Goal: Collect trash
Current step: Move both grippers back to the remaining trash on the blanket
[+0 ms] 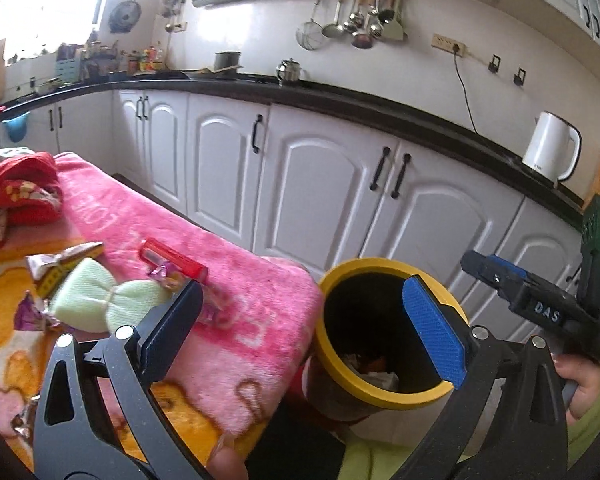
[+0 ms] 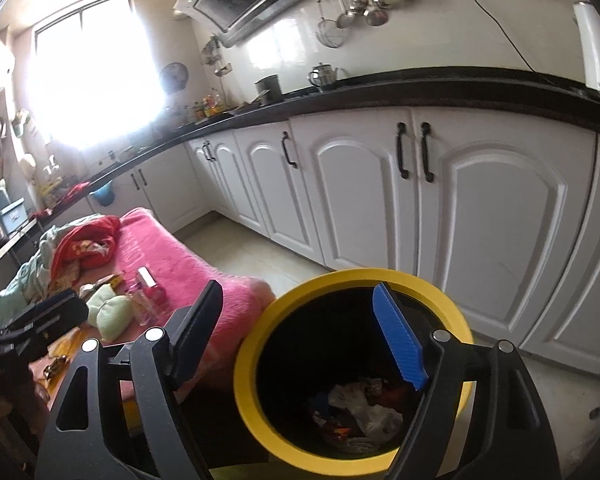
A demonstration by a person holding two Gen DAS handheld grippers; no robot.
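Yellow-rimmed black bin [image 2: 256, 376] upright beside pink blanket, crumpled wrappers [image 2: 364, 412] inside

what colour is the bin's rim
Yellow; the bin shows best in the right wrist view.

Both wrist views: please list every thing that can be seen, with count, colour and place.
bin: one, yellow rim, black inside, beside the pink blanket; crumpled trash at its bottom.
pink blanket: one, covering the table.
green cloth: one, pale green, on the blanket.
red box: one, on the blanket behind the cloth.
wrappers: several, shiny, around the cloth.
red garment: one, at the blanket's far end.
kettle: one, white, on the black counter.
cabinets: a row, white, under the counter.
ladles: several, metal, hanging on the wall.
left gripper: open, empty.
right gripper: open, empty, above the bin.
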